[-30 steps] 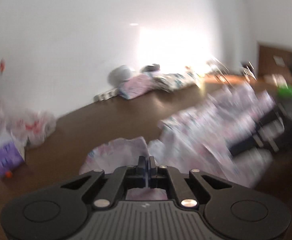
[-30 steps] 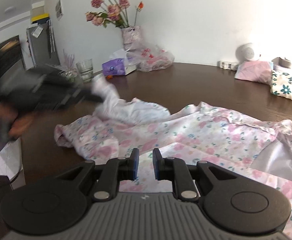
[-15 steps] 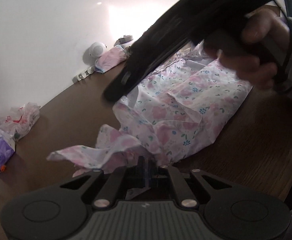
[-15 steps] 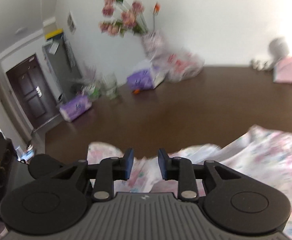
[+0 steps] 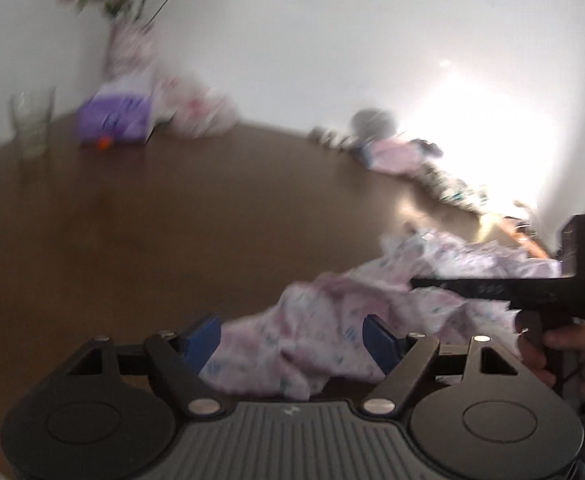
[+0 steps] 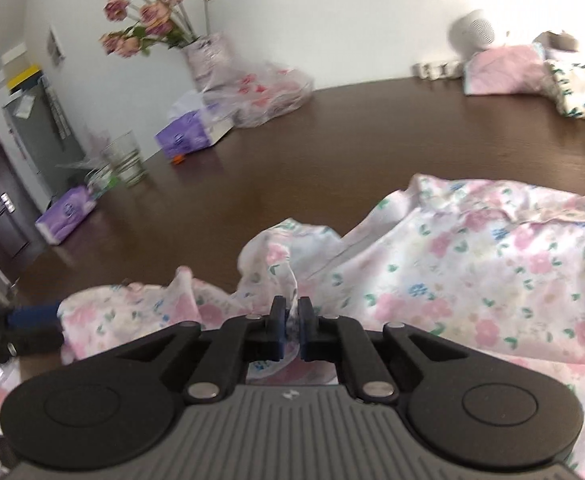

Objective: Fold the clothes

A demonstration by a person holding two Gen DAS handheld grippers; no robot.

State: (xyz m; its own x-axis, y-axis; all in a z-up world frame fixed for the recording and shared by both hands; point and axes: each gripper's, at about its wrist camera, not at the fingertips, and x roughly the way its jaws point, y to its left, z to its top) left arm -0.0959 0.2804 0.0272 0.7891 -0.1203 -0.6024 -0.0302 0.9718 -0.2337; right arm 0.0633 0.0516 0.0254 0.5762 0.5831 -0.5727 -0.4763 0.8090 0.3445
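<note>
Here the right gripper [image 6: 290, 320] pinched the floral garment [image 6: 472, 256], presumably to straighten it; the left gripper [image 5: 292, 336] gaped wide around its edge.

Left view motion-blurred; floral garment [image 6: 472, 256] cut off right.

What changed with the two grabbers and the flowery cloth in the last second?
The left gripper let go: shut on the floral garment before, its jaws now stand wide open. The right gripper, open before, has clamped a fold. The table clutter stayed put.
</note>
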